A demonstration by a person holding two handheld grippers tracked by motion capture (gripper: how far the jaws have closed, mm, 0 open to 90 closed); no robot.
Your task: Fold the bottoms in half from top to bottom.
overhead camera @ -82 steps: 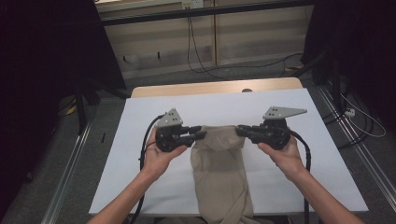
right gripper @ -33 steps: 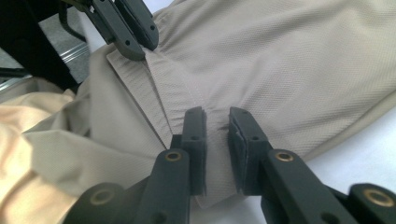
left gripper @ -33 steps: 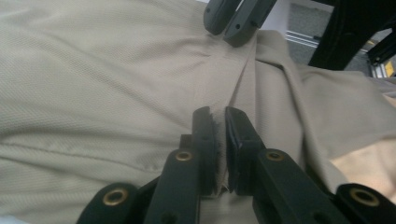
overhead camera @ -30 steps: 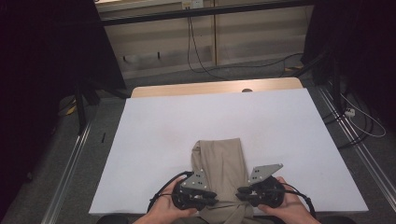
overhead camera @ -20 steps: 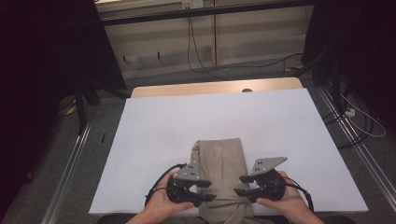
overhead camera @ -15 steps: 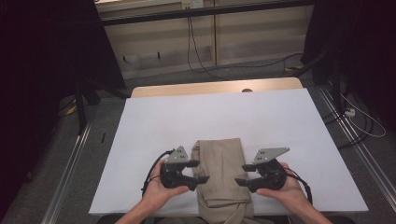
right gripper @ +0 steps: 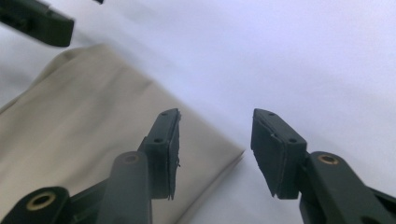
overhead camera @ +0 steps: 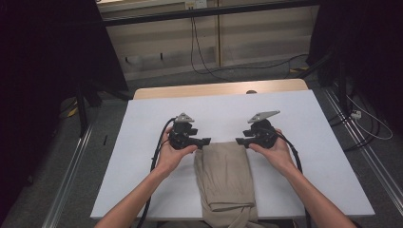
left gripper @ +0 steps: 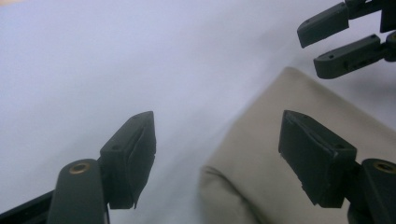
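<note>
Hovering with jaws apart at the far corners of the folded cloth [overhead camera: 223,175], the left tongs [overhead camera: 205,141] have just widened and the right tongs [overhead camera: 239,140] narrowed, nothing held; next they likely must close on both corners for another fold.

In the high view, light from overhead falls evenly on the white worktop [overhead camera: 304,142], which is bright without harsh glare, while the room around it sinks into near black at both sides. Shadows under the hands are soft and short. Both gripper views are hazy and slightly blurred: the near black jaws look soft-edged, and the beige cloth [left gripper: 289,154] and the worktop's surface smear toward the edges.
</note>
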